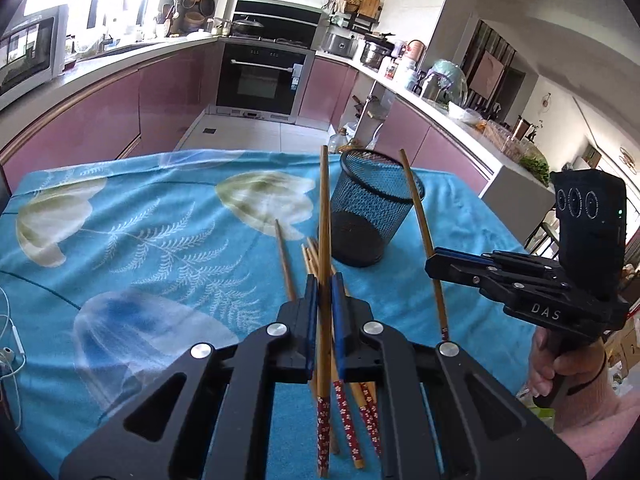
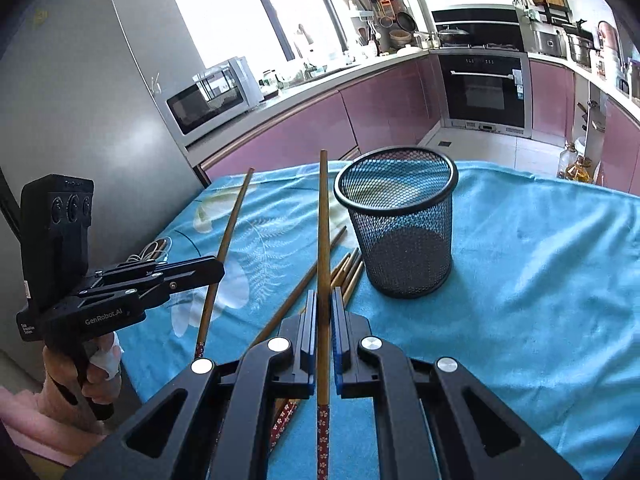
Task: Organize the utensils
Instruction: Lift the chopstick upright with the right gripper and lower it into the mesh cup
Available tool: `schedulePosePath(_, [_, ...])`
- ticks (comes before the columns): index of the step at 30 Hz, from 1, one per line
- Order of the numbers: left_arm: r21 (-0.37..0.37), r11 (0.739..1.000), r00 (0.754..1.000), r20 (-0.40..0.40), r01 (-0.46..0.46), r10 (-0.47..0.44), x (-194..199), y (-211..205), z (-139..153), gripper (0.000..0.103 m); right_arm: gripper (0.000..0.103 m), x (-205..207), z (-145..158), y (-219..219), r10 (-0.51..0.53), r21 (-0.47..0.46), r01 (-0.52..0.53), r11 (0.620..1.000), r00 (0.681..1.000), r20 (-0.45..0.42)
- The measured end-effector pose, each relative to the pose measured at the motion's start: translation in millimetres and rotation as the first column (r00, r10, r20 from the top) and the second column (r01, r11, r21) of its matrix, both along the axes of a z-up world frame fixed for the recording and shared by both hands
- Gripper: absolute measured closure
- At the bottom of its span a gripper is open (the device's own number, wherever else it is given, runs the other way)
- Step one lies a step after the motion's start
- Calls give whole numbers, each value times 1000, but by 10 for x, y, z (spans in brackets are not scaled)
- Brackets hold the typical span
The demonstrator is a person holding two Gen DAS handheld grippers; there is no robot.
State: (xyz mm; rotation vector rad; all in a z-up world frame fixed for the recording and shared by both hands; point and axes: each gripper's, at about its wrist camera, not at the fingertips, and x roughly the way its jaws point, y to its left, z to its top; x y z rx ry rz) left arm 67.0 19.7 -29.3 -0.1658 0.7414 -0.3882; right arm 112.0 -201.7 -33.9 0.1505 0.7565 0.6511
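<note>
A table draped in a blue floral cloth (image 1: 132, 240) carries everything here, and toward its far edge, somewhat right of the middle, stands a black mesh holder (image 2: 400, 220), upright and, as far as its open weave shows, with nothing in it yet. Just beside its base on the near-left side lies a loose pile of chopsticks (image 2: 348, 270), brown shafts with red flowered ends, fanned out on the cloth and running back under the grippers toward the near edge; one stray chopstick (image 1: 285, 258) lies a little apart to the left of the pile. The left gripper (image 1: 325, 304) has its blue-padded fingers pressed together on a single chopstick (image 1: 323, 216), which rises off the cloth with its plain tip up and its patterned end hanging below the fingers. The right gripper (image 2: 325, 312) is likewise clamped on one chopstick (image 2: 322, 220), held clear of the table with its tip level with the holder's rim. By my reading the job has barely begun: two sticks are picked up, none sits in the holder, and the whole pile on the cloth is left to gather after these two go in.
</note>
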Motion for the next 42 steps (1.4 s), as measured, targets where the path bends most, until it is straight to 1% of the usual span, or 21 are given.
schedulePosePath(6, [-58,998,997,75,28,-23,-82,15,383,95,97,1,232,-95,-16,34,14,999,998,68])
schedulePosePath(16, [-114,993,987,162,36,-18,49,-39,730,95,97,137,566,-215,-41,60,32,998,986,163])
schedulePosePath(23, [-125,991,965,261,40,-6,196,-129,1142,95,97,282,886,-291,-66,70,51,996,969,237])
schedulePosePath(29, [-136,990,949,314,44,1,341,-238,1441,95,97,445,1095,-332,-94,71,78,994,957,275])
schedulePosePath(33, [-114,993,949,316,40,-2,475,-342,1484,95,97,583,1096,-326,-116,58,104,993,955,273])
schedulePosePath(37, [-80,996,959,281,41,-17,628,-464,1387,95,97,682,1030,-323,-127,59,115,992,958,259])
schedulePosePath(42, [-52,998,968,248,39,-25,755,-555,1248,95,97,746,1063,-351,-144,96,123,988,955,261])
